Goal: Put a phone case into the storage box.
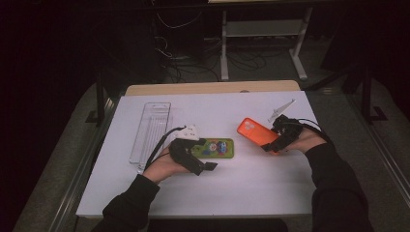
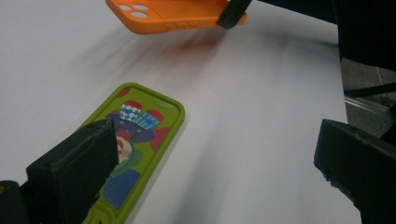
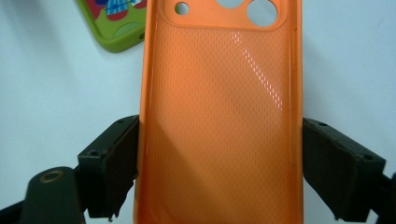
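Right gripper (image 3: 219,163) has its jaws clamped on both long edges of the orange phone case (image 3: 219,116), holding it above the counter (image 1: 251,179); left gripper (image 2: 215,158) sits wide open, holding nothing, right beside the green case (image 2: 135,140) lying flat

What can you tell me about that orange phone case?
The orange case is an empty phone shell of soft-looking, slightly glossy plastic, with a fine dotted texture inside and round camera holes at its far end. The right tool grips it across its width, a black pad pressed on each long edge. It hangs clear of the white table, throwing a blurred shadow, camera end pointing toward the green case.
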